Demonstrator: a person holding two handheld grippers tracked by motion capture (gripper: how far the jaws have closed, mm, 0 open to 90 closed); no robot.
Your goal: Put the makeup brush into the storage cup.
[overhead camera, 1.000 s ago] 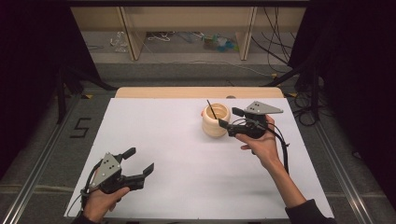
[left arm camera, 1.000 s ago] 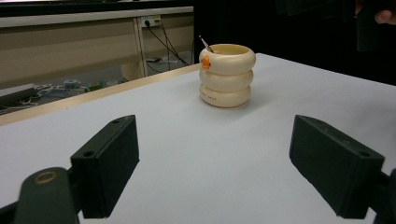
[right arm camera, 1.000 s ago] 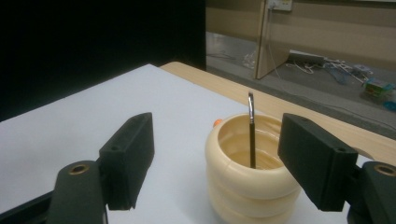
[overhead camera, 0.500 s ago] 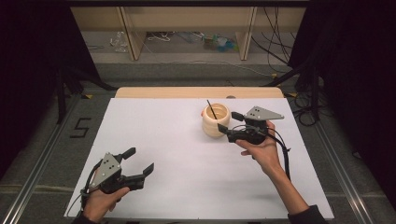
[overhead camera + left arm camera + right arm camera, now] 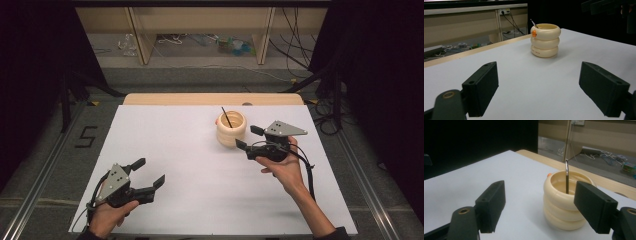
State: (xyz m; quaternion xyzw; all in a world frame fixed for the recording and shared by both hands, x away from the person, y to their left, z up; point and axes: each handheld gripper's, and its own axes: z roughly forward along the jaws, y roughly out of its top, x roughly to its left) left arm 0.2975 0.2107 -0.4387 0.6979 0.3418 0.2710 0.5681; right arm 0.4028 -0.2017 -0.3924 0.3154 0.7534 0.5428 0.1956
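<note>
Centrally, toward the table's [image 5: 165, 145] far edge, stood our cream ringed cup [image 5: 231, 128] with a dark stick [image 5: 226, 117] in it. We held the right gripper [image 5: 249, 137] just beside it, jaws apart, empty. Our left gripper [image 5: 148, 172], also spread, sat well apart.

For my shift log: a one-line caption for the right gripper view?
Open right gripper facing a cream three-ringed plastic cup holding a thin dark stick on the white table.
</note>
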